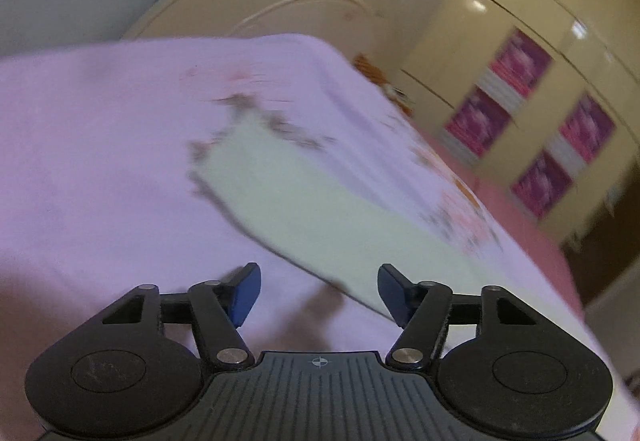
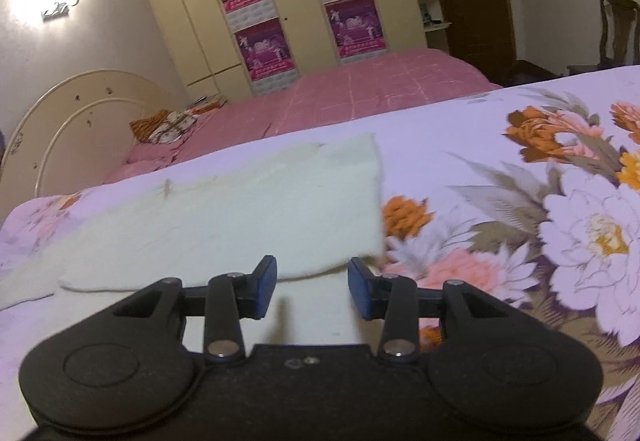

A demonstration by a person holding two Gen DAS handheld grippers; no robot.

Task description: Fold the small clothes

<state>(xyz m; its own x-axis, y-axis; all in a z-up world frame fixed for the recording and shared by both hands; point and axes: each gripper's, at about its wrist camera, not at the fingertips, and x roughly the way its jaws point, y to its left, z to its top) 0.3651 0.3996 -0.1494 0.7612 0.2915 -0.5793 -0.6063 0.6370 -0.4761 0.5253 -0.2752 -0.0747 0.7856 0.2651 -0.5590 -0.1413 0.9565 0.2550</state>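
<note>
A pale cream small garment lies flat on the lilac floral bedsheet; the left wrist view is motion-blurred. My left gripper is open and empty, just before the cloth's near edge. In the right wrist view the same cream garment lies partly folded, its upper layer ending in a straight right edge. My right gripper is open and empty, over the lower layer of the cloth at its near edge, touching nothing that I can see.
A cream headboard stands at the bed's far left. A pink quilt covers the far side of the bed, with a patterned pillow. Cream wardrobes with pink posters stand behind. A wooden chair is at far right.
</note>
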